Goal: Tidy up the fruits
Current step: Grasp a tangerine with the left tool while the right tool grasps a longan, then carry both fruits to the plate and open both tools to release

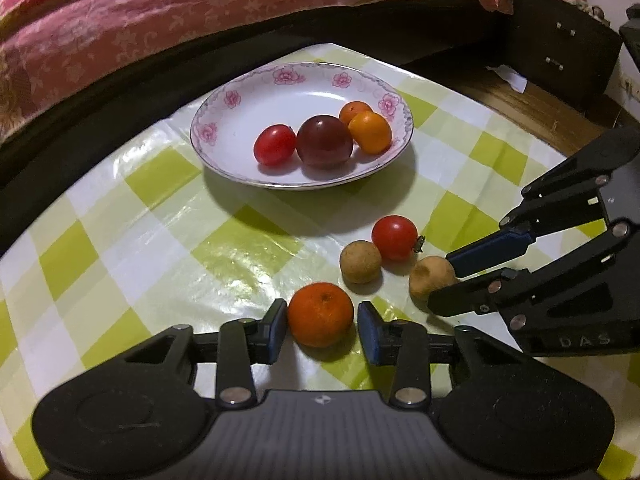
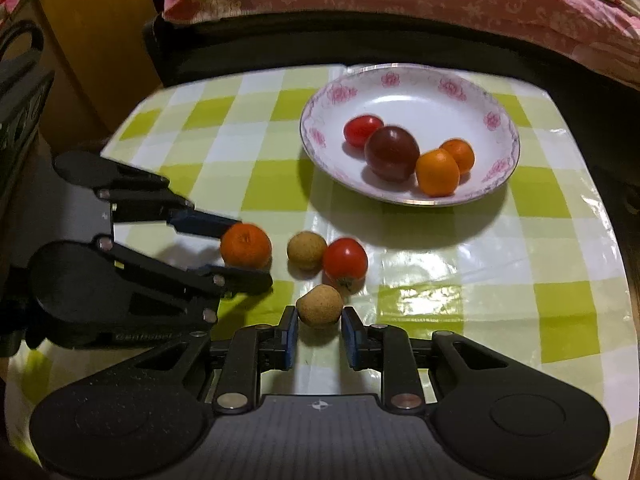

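Note:
A white flowered plate (image 1: 224, 120) (image 2: 440, 80) holds a red tomato (image 1: 275, 145), a dark plum (image 1: 324, 141) and two small oranges (image 1: 370, 132). On the checked cloth lie a mandarin (image 1: 321, 314) (image 2: 245, 245), a red tomato (image 1: 394, 237) (image 2: 345, 262) and two tan longans (image 1: 360, 261) (image 1: 430, 276) (image 2: 306, 250) (image 2: 319, 305). My left gripper (image 1: 323, 326) (image 2: 250, 250) is open with its pads either side of the mandarin. My right gripper (image 2: 319, 334) (image 1: 440, 280) is open around the nearer longan.
The small table has a green and white checked cloth (image 1: 160, 240). A bed with a pink cover (image 1: 160, 8) runs along the far side. A dark drawer unit (image 1: 560, 52) stands at the right, a wooden cabinet (image 2: 92, 40) at the left.

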Tool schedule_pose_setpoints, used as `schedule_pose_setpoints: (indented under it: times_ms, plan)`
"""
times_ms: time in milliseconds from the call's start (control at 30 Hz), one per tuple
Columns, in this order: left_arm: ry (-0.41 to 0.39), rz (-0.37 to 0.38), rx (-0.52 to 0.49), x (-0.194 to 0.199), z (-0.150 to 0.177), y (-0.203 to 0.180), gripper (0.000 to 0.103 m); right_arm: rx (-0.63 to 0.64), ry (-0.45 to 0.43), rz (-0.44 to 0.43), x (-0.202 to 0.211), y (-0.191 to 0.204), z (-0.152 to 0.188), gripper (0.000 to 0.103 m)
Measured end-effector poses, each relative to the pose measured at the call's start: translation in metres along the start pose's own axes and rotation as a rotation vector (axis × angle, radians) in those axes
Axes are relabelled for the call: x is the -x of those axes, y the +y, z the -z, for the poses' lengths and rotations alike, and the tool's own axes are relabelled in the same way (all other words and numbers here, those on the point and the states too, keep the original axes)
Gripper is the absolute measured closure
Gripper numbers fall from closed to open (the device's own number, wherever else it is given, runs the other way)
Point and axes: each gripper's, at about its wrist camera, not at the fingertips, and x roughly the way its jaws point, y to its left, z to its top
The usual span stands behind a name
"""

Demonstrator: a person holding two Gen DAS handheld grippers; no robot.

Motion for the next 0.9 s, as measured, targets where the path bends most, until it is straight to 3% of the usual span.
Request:
schedule_pose_setpoints:
  times_ms: [700, 900]
  plan:
    - [-0.002, -0.029, -0.002, 0.004, 0.001, -0.003, 0.061, 0.018, -0.002, 0.006, -0.001, 0.005, -0.005, 0.081]
    - [-0.022, -0.036, 0.023, 0.009, -0.006, -0.001, 0.061, -0.001, -0.038, 0.008, 0.009, 0.001, -0.012, 0.081]
